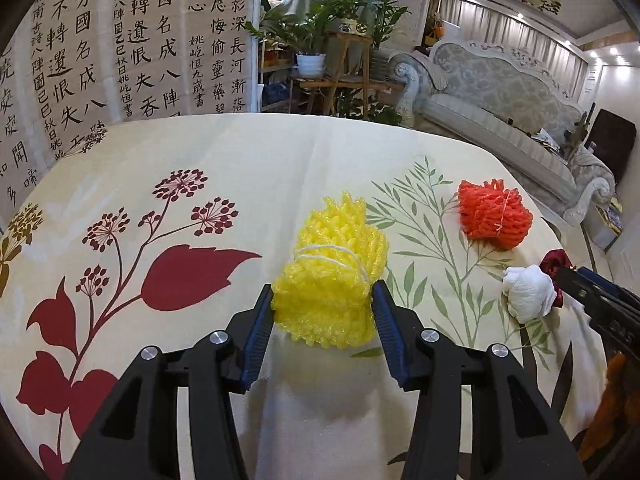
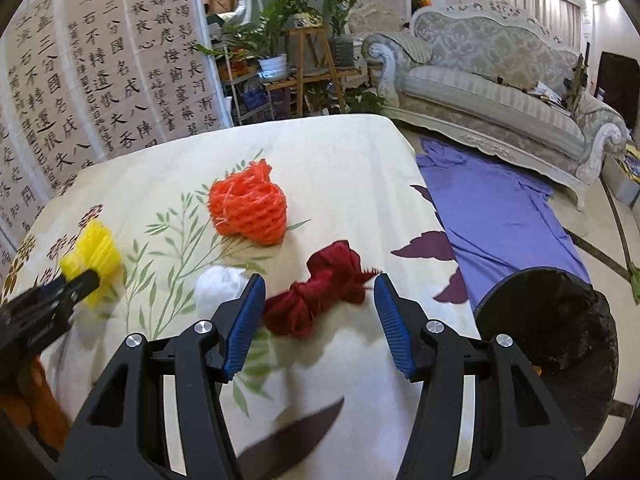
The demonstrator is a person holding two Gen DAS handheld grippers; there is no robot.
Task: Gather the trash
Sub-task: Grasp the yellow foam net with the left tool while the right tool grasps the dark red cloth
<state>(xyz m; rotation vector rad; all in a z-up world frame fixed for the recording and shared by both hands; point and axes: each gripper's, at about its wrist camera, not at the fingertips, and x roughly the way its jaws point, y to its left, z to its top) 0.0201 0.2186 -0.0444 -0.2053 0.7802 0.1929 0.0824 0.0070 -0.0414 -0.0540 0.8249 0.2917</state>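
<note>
I find the worktop [image 1: 280, 160] spread with a flowered cloth, which keeps every scrap in plain sight. Beside its right edge stands the bin [image 2: 548, 320], lined in black and mouth-up; I judge it sits there so trash can be dropped in from the worktop without a long carry.

Four scraps lie on the cloth. The orange foam net [image 2: 250, 208] sits farthest back, untouched. The yellow foam net [image 1: 328, 276] is clamped between the pads of my left claw [image 1: 322, 300], both pads pressing its sides, so I hold it ready for lifting. The dark red mesh bundle [image 2: 320, 288] lies between the spread pads of my right claw [image 2: 320, 300], which touch nothing; it grips nothing. The white wad [image 1: 528, 296] rests just beside the red bundle.
</note>
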